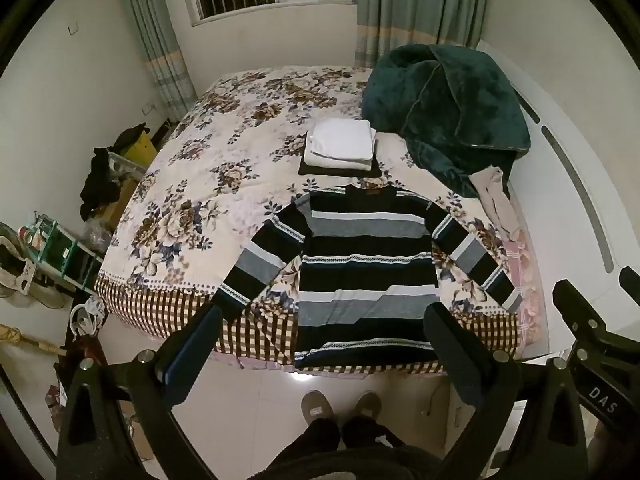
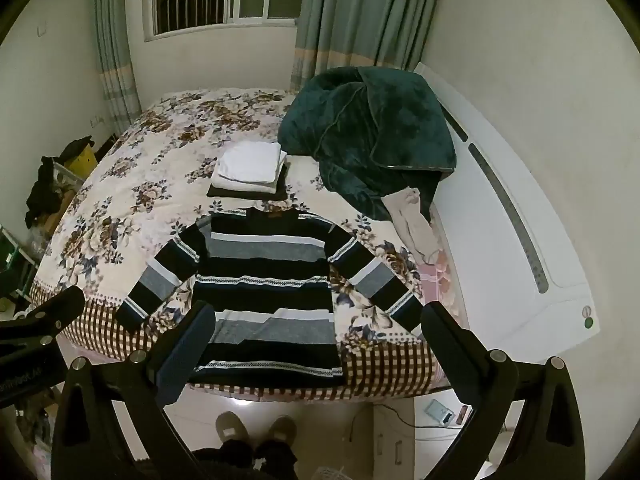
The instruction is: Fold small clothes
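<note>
From the left wrist: a striped knit sweater [image 1: 366, 268] spread flat on the bed [image 1: 200, 184], neckline toward the far side, hem at the near edge, both sleeves angled outward; bands of black, grey and white with thin patterned lines between. Beneath it a floral bedspread with a brown-and-cream checked border along the near edge. Beyond the collar, a small folded stack [image 1: 340, 148] of soft white pieces on a flat dark one, square-cornered and neat. To the right of that, a heaped dark-green plush blanket [image 1: 444, 120], deep-piled and rumpled, with a pale crumpled garment [image 1: 498, 200] below it. Left hand-held gripper [image 1: 324, 316] held above the hem, jaws spread wide and grasping nothing, matte black fingers with padded faces. On the glossy tiled floor below, two grey slippers [image 1: 340, 404]. From the right wrist: same sweater [image 2: 266, 292] lying flat, sleeves splayed, hem just short of the bed [image 2: 120, 184] edge. Folded stack [image 2: 250, 174] behind the collar, green blanket [image 2: 368, 136] bunched beside a smooth white headboard [image 2: 520, 272]. Right hand-held gripper [image 2: 318, 314] likewise released, jaws well apart, clear of the fabric.
</note>
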The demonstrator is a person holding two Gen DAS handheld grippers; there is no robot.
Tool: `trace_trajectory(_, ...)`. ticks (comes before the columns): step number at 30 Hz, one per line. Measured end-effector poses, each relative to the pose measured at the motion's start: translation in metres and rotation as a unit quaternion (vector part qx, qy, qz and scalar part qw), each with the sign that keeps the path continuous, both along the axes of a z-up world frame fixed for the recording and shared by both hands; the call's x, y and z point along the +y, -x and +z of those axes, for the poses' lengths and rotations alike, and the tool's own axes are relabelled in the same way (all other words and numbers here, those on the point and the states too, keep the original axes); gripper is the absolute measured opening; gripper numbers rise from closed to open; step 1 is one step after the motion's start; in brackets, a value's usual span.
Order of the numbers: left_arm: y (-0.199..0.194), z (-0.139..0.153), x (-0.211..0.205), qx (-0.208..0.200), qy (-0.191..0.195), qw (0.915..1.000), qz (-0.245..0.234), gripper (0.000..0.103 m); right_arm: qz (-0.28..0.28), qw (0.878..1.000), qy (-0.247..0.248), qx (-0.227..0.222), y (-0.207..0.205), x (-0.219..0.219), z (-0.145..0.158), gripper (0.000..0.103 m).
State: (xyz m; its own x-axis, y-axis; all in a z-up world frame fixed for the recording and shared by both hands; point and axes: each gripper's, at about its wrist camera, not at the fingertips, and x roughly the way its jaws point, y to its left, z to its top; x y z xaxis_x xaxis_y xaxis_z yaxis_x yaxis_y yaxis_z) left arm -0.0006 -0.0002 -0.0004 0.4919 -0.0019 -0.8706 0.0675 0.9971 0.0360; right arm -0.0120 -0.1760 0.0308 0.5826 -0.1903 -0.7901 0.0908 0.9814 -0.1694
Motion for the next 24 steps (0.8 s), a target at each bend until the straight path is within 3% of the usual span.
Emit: trace_trajectory(24,0.0,0.015,0.002,-0.015,0.007,0.9999,-0.003,0.103,0.006,1.0,-0.002,-0.011,0.002,0.009,0.013,0.103)
